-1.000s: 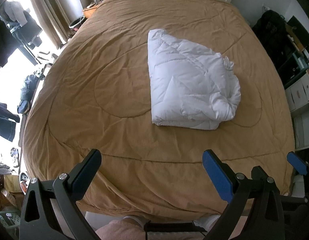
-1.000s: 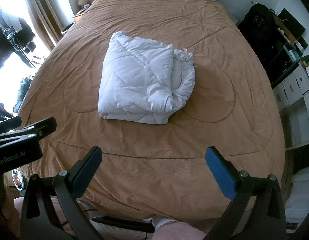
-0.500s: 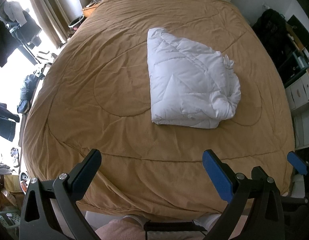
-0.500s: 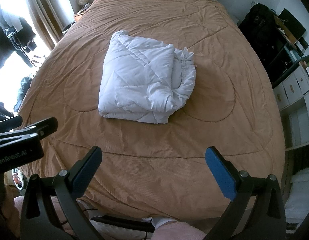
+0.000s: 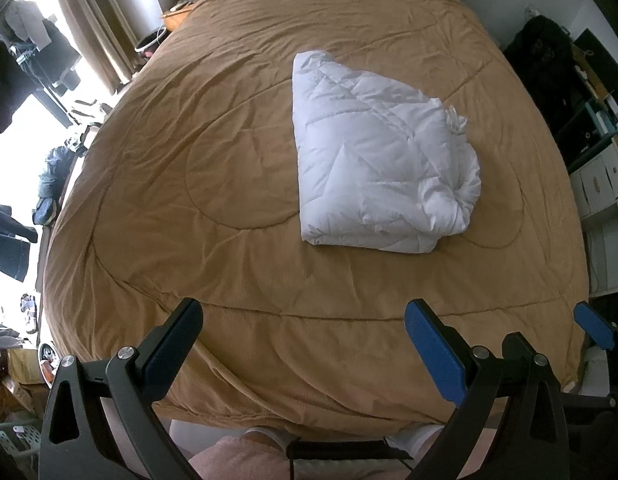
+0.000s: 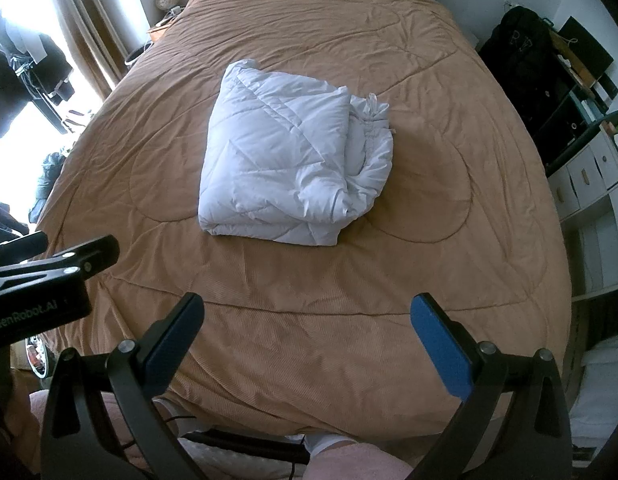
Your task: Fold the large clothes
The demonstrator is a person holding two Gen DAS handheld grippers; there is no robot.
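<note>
Left wrist view: white padded garment (image 5: pixel 381 168) lies folded on the bed (image 5: pixel 189 184), well ahead of both empty, spread tongs, left tongs (image 5: pixel 301 328) and right tongs (image 6: pixel 307 326); folding looks finished.

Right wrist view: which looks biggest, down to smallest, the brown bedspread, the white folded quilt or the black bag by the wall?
1. brown bedspread
2. white folded quilt
3. black bag, though it sits farther off, so its true size is unsure.

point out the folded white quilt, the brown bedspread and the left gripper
folded white quilt (image 6: pixel 285 168): right wrist view, middle of its top layer
brown bedspread (image 6: pixel 309 312): right wrist view, bare area near the foot
left gripper (image 5: pixel 303 322): left wrist view, midway between its fingertips
</note>
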